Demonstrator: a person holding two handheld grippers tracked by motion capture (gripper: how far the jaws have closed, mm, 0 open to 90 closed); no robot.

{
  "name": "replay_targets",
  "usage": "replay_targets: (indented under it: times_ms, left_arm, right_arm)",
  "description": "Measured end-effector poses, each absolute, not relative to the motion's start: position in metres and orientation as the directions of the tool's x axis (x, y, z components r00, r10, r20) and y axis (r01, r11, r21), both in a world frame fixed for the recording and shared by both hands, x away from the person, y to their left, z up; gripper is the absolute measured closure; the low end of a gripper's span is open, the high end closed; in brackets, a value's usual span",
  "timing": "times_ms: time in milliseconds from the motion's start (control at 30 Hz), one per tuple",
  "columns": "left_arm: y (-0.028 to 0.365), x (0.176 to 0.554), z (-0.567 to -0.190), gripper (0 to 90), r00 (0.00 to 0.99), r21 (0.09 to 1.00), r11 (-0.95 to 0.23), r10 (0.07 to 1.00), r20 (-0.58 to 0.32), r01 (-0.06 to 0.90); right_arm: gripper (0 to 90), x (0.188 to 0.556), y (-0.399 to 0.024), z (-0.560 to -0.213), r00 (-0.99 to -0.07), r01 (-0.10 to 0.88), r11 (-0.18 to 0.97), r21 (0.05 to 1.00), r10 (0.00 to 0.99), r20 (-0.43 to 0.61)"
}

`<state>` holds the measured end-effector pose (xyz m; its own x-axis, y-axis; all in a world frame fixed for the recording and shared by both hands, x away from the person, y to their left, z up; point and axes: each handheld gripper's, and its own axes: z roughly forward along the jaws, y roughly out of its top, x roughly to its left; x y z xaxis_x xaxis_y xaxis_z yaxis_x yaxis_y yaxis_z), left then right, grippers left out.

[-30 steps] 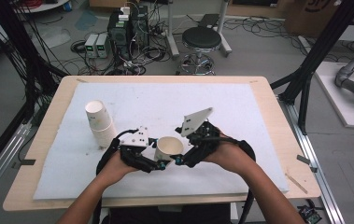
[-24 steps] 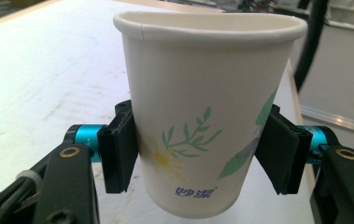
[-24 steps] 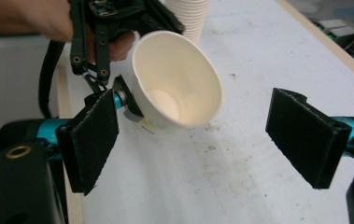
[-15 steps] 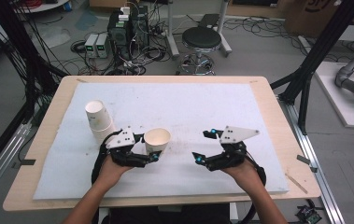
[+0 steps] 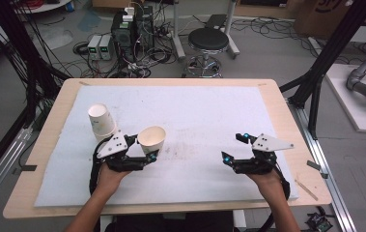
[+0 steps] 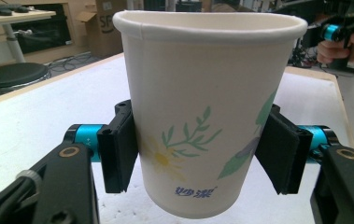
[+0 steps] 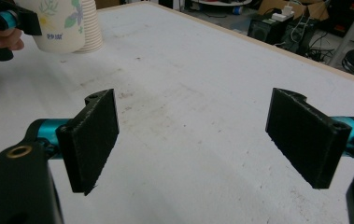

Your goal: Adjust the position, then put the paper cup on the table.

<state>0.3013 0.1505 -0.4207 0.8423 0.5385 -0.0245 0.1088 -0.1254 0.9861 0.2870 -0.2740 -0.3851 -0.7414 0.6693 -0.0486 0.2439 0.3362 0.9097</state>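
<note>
my left gripper (image 5: pixel 144 151) is clamped on a white paper cup printed with green leaves and a yellow flower (image 5: pixel 151 140), one black pad (image 6: pixel 121 148) on each side of its lower half, cup upright with its mouth open upward. in the left gripper view the cup (image 6: pixel 210 107) sits between the two pads, base just above the white foam mat (image 6: pixel 34 112); whether it touches the mat i cannot tell. landmark is the stack of white paper cups (image 5: pixel 101 122), which leans on the mat (image 5: pixel 204 121) toward the left side. the held cup is just beside that stack, to its right and a bit nearer to me, and my left hand (image 5: pixel 108 175) comes in behind the gripper. my right gripper (image 5: pixel 234 148) is well apart from the stack, far across the mat toward the right edge of the light wooden table (image 5: pixel 287 121). its jaws stand wide with nothing between them, bare mat (image 7: pixel 198 107) showing in the gap in the right gripper view. that view also has the held cup (image 7: pixel 60 23) and the stack (image 7: pixel 90 25) at top left, touching or nearly so, cannot tell which.
</note>
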Motion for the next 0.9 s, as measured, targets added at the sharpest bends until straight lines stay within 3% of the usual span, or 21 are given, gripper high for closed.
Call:
replay_targets:
  times_ms: [433, 900]
  left_arm:
    - [0.146, 0.313, -0.423, 35.5, 0.834, 0.987, -0.123, 0.551, -0.021, 0.105]
    - [0.120, 0.363, -0.419, 34.4, 0.772, 0.986, -0.091, 0.633, -0.050, 0.138]
  right_arm:
    - [17.4, 0.287, -0.278, -0.384, -0.736, 0.237, 0.334, 0.912, 0.675, -0.056]
    - [19.8, 0.288, -0.283, -0.386, -0.737, 0.250, 0.334, 0.909, 0.674, -0.045]
